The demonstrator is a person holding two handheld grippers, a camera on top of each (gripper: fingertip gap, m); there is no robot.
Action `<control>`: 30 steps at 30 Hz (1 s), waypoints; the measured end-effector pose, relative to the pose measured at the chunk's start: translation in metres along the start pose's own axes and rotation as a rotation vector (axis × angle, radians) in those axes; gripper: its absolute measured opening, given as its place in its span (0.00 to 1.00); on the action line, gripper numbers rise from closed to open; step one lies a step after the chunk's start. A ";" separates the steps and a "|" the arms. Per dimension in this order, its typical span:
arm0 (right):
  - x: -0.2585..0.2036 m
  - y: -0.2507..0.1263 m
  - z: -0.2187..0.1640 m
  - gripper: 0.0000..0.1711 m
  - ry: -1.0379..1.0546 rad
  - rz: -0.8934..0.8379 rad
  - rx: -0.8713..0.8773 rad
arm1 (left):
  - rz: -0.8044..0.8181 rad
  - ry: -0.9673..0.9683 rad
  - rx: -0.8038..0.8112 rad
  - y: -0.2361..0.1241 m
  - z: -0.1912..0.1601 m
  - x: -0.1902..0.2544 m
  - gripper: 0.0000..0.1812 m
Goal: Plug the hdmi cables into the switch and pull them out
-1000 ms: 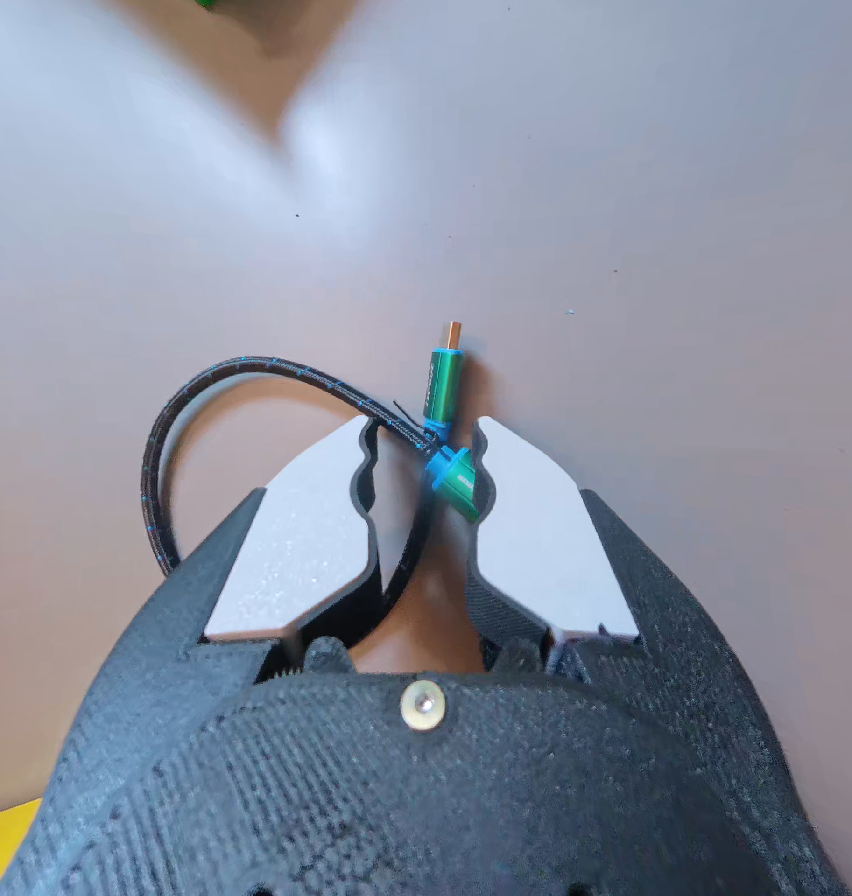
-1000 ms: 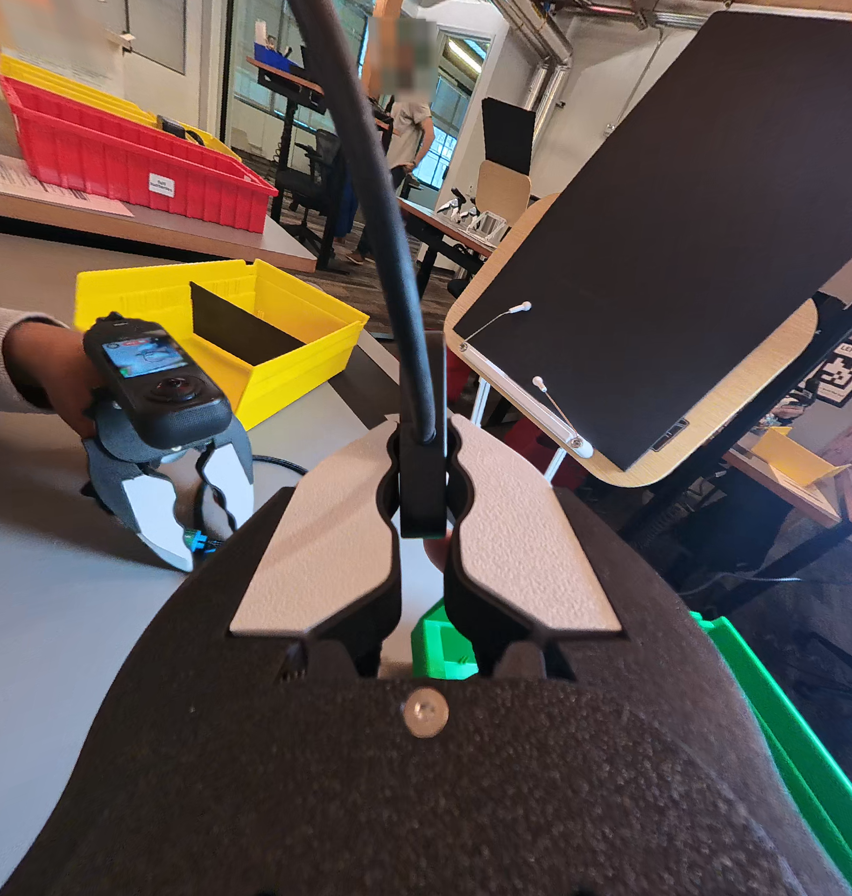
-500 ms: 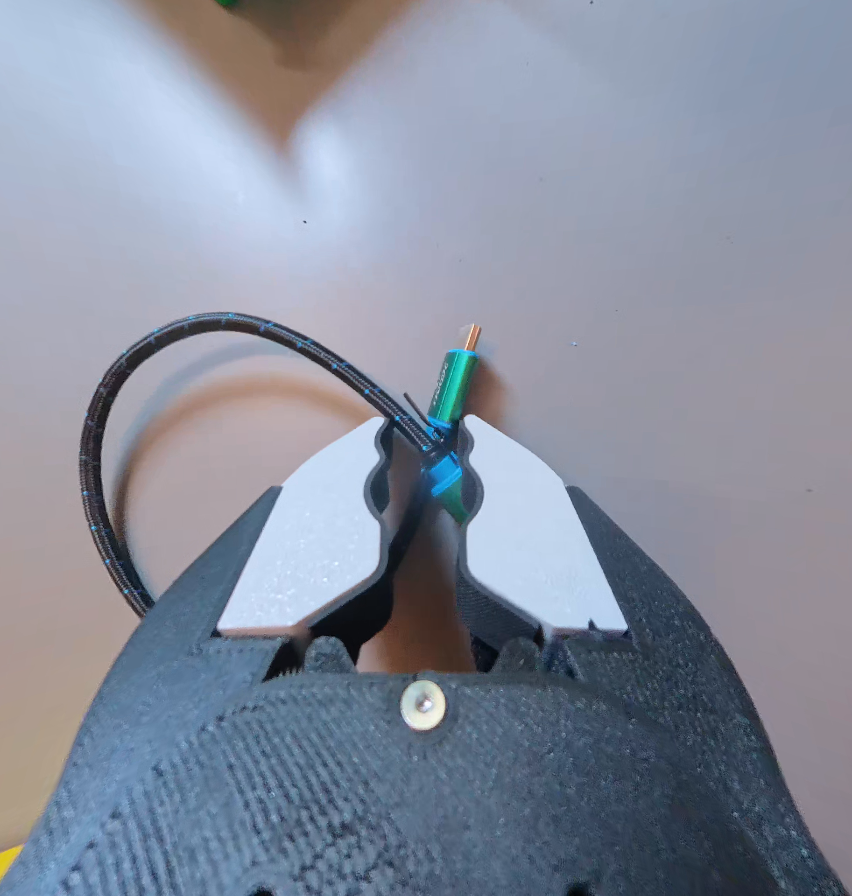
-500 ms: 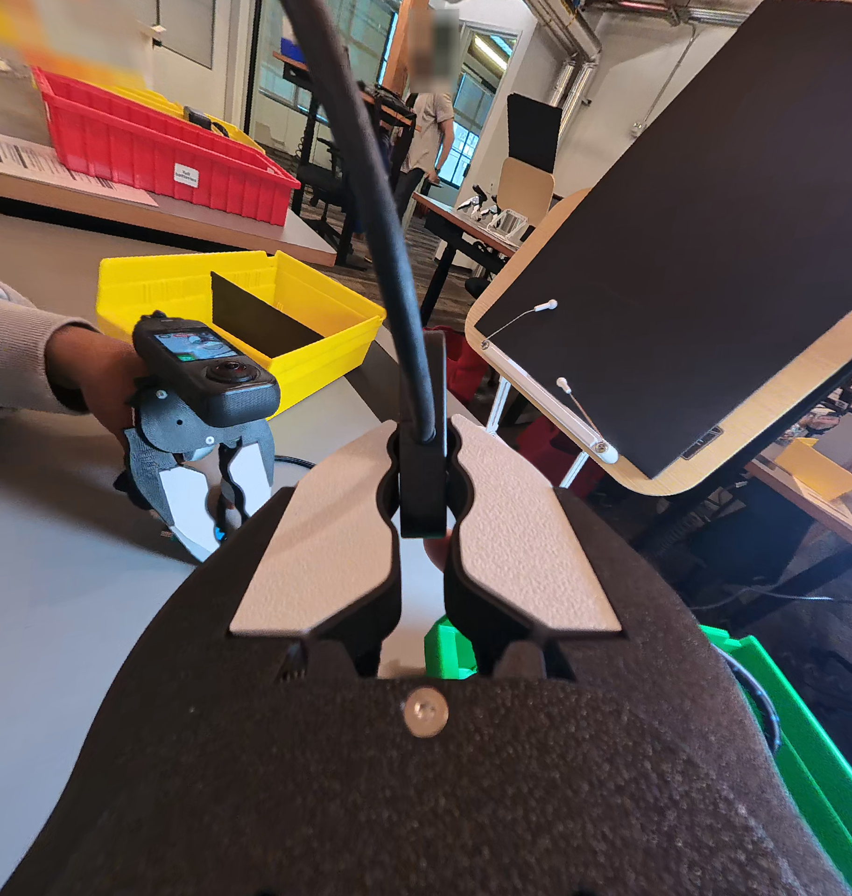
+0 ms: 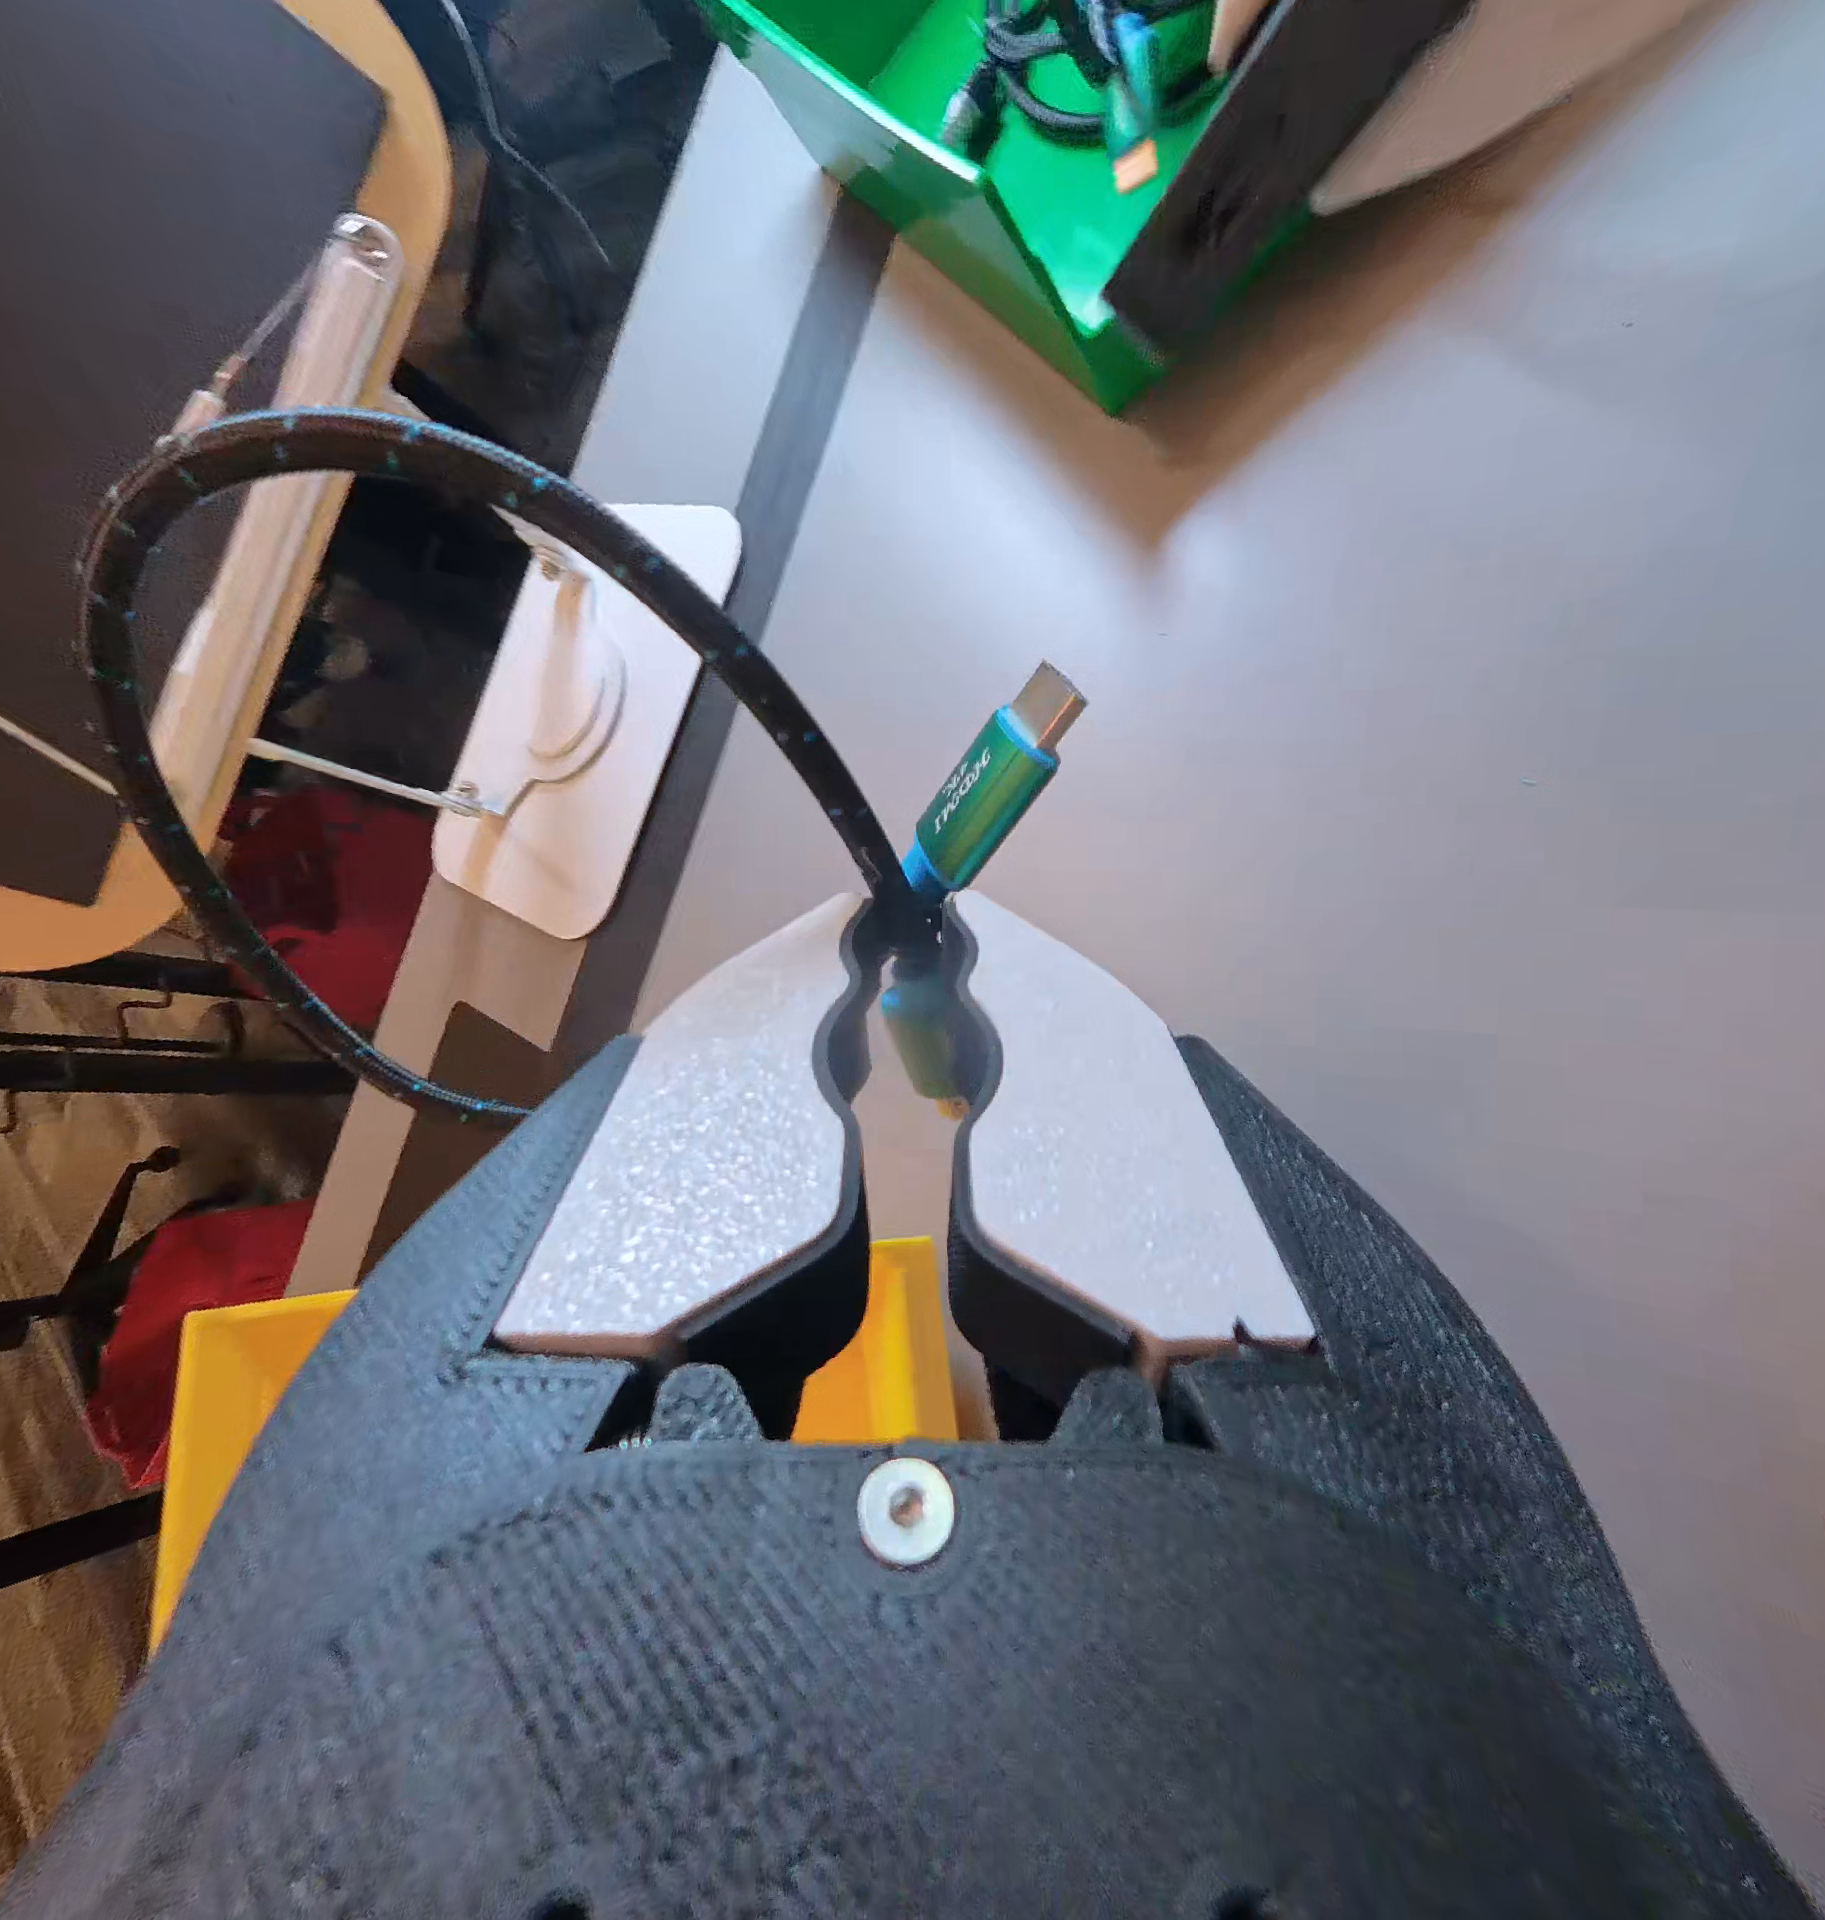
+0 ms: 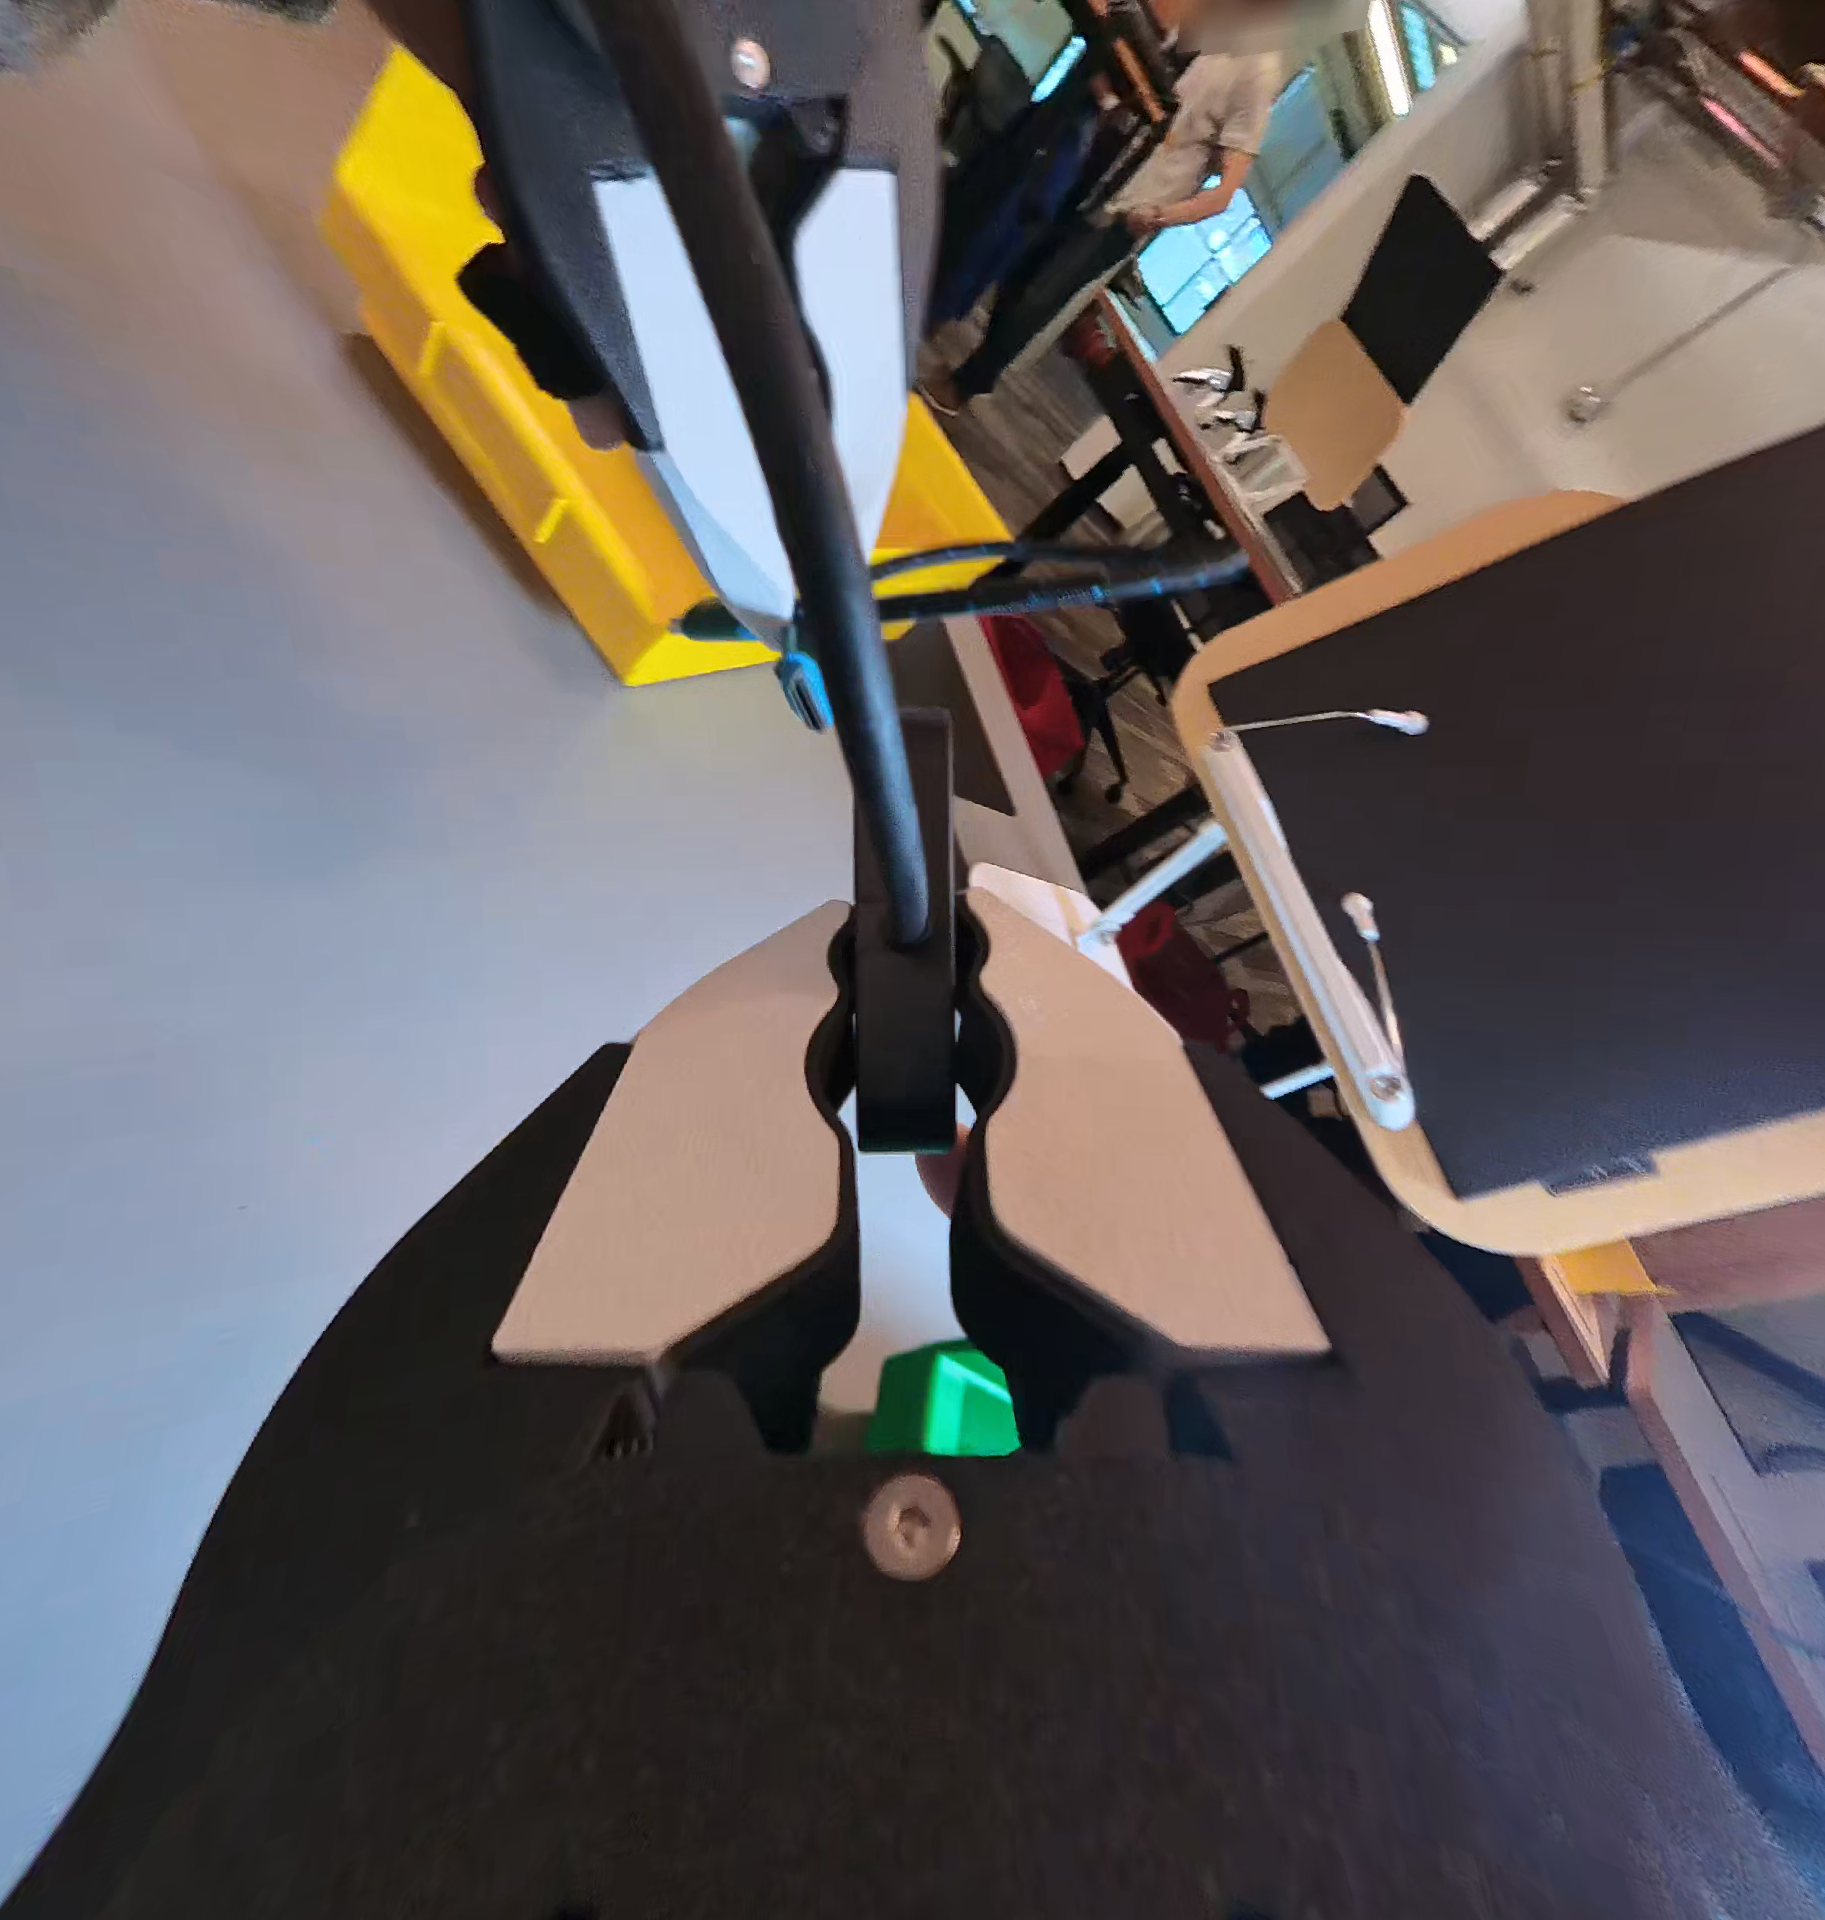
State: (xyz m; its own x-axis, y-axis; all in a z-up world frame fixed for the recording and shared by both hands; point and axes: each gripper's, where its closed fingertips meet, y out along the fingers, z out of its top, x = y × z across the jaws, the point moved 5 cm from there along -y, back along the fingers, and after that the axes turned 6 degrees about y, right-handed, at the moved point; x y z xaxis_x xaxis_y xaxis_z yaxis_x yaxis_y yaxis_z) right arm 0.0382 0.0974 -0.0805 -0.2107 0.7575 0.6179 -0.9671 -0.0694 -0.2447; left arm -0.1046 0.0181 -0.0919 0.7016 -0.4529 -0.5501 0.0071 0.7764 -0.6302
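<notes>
Grip status: left gripper is clamped near its fingertips on the braided hdmi cable, pinching both ends of it where they cross. One green connector sticks out past the tips over the grey table; the second green connector sits back between the fingers. Cable loops out past the table edge, off the surface.

Right gripper is closed on a flat black block with a thick black lead running up from it. I read that block as the switch, not certain. No port visible on it in either view.

Green bin holding more cables sits at the far side of the table from the left gripper. Yellow bin is behind the left gripper in the right wrist view.

Step, my read: pre-insertion, plug in the air, nothing mated yet. Next: bring the exposed plug to a port on the block and match its orientation. Double-pinched grip may let the plug swivel under push.
</notes>
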 end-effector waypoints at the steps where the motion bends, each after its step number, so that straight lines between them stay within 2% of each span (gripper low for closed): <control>1: -0.006 0.004 0.000 0.08 -0.009 0.021 -0.006 | -0.027 0.005 -0.014 0.002 0.000 0.004 0.06; 9: -0.031 0.031 -0.026 0.09 -0.198 0.021 -0.261 | -0.098 0.049 -0.110 0.026 -0.001 0.028 0.06; 17: -0.044 0.049 -0.036 0.08 -0.421 -0.092 -0.362 | -0.056 -0.008 -0.196 0.038 -0.008 0.028 0.06; 22: -0.051 0.057 -0.040 0.08 -0.433 -0.117 -0.357 | -0.017 -0.009 -0.266 0.042 -0.015 0.027 0.06; 30: -0.055 0.058 -0.046 0.08 -0.298 -0.086 -0.342 | 0.023 0.059 -0.324 0.044 -0.010 0.034 0.06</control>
State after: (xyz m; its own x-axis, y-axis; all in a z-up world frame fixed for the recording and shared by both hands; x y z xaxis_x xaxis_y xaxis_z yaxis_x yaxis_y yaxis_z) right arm -0.0002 0.0815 -0.1630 -0.2121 0.5277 0.8225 -0.8908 0.2417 -0.3848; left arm -0.0871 0.0323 -0.1437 0.6561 -0.4690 -0.5912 -0.2417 0.6115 -0.7534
